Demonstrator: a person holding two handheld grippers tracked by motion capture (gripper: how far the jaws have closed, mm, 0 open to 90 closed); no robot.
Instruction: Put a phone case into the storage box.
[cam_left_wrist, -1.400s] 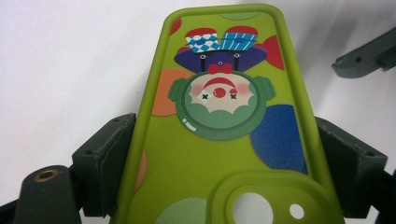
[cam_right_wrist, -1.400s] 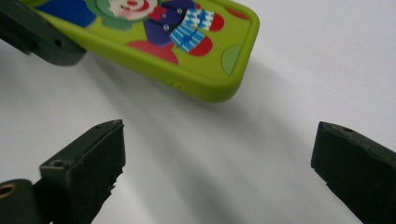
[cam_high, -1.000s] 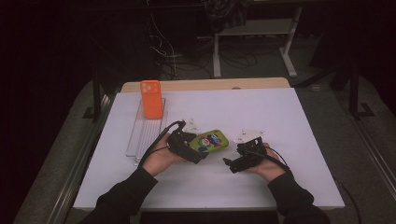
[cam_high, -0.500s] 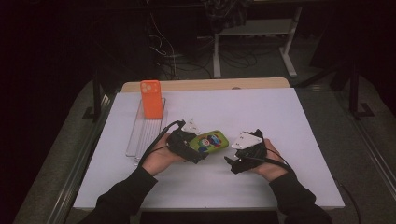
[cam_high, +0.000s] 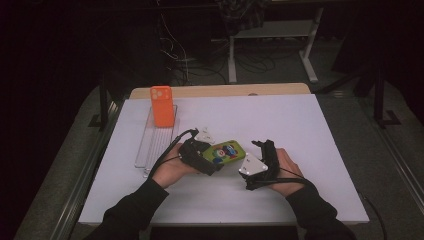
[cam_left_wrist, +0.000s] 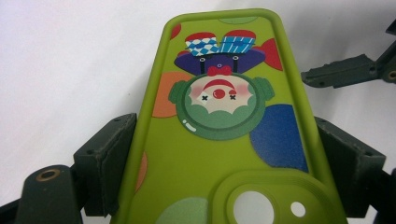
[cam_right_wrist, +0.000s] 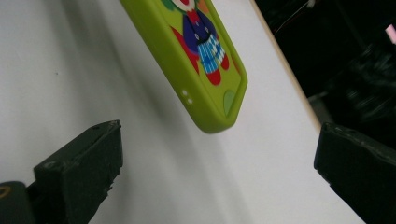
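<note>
1. High view: near the middle of the white table (cam_high: 310, 125), toward its front edge, the left gripper (cam_high: 212, 162) holds a green phone case (cam_high: 226, 151).
2. Left gripper view: both jaws press the green phone case's (cam_left_wrist: 224, 130) long sides near the camera hole.
3. Right gripper view: the right gripper (cam_right_wrist: 219, 172) gapes wide, jaws apart, its end just ahead.
4. Best move, probably: centre that free end between the jaws before closing.

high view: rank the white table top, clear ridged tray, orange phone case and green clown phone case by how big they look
1. White table top
2. Clear ridged plastic tray
3. Orange phone case and green clown-print phone case: similar; the green one is partly covered, so unranked.
</note>
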